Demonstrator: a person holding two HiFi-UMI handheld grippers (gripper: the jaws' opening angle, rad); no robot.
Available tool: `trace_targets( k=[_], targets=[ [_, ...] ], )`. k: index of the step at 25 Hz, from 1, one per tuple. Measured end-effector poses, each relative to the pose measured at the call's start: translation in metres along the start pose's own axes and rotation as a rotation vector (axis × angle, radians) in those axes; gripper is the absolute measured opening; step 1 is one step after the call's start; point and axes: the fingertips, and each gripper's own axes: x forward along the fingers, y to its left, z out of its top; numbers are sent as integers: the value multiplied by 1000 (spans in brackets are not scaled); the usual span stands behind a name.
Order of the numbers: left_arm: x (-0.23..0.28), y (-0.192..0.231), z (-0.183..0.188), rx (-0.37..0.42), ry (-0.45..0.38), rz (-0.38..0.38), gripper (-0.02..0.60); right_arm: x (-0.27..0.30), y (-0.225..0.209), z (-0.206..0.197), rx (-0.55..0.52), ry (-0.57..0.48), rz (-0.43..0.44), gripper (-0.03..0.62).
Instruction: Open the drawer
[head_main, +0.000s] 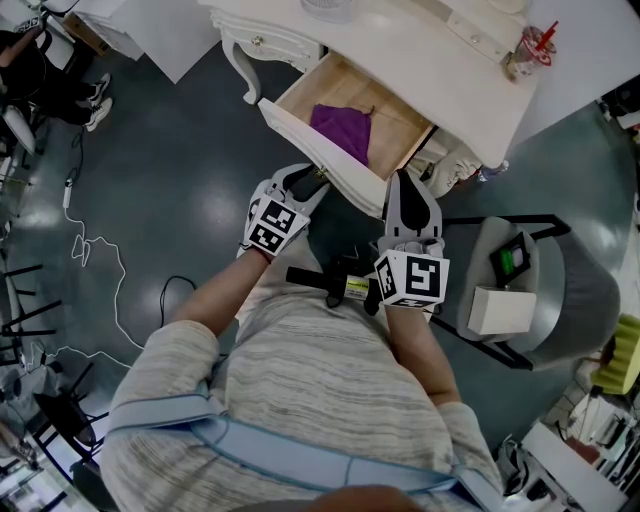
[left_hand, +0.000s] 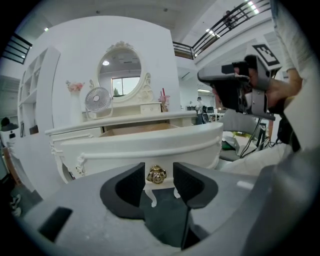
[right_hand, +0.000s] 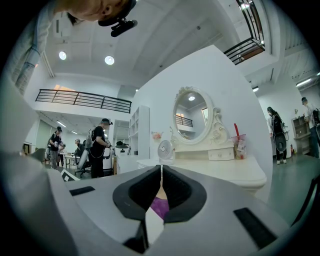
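Observation:
The white dressing table's (head_main: 440, 60) drawer (head_main: 318, 150) stands pulled out, and a purple cloth (head_main: 342, 128) lies inside it. My left gripper (head_main: 305, 180) is at the drawer's curved front (left_hand: 140, 145). Its jaws stand open, one on each side of the gold knob (left_hand: 156, 174), with a gap between each pad and the knob. My right gripper (head_main: 403, 182) hovers at the drawer's right end, shut with nothing between its jaws. In the right gripper view (right_hand: 161, 175) the purple cloth (right_hand: 159, 207) shows just past the closed fingertips.
A grey chair (head_main: 575, 290) stands at the right, carrying a white box (head_main: 500, 310) and a green-lit device (head_main: 512, 258). A cup with a red straw (head_main: 530, 50) stands on the tabletop. A white cable (head_main: 95, 250) trails over the dark floor at left. People stand in the distance.

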Motion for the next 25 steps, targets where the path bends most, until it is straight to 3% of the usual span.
trace_targets(
  k=[5, 14, 22, 25],
  targets=[
    [-17, -1, 31, 7, -68, -8, 179, 0, 1, -1, 2, 2, 4, 11],
    [-56, -4, 124, 14, -281, -10, 181, 1, 3, 0, 2, 0, 17, 11],
    [-58, -22, 168, 109, -361, -49, 178, 1, 4, 0, -1, -2, 20, 11],
    [-58, -23, 169, 82, -379, -55, 102, 1, 5, 0, -2, -3, 26, 11]
  ],
)
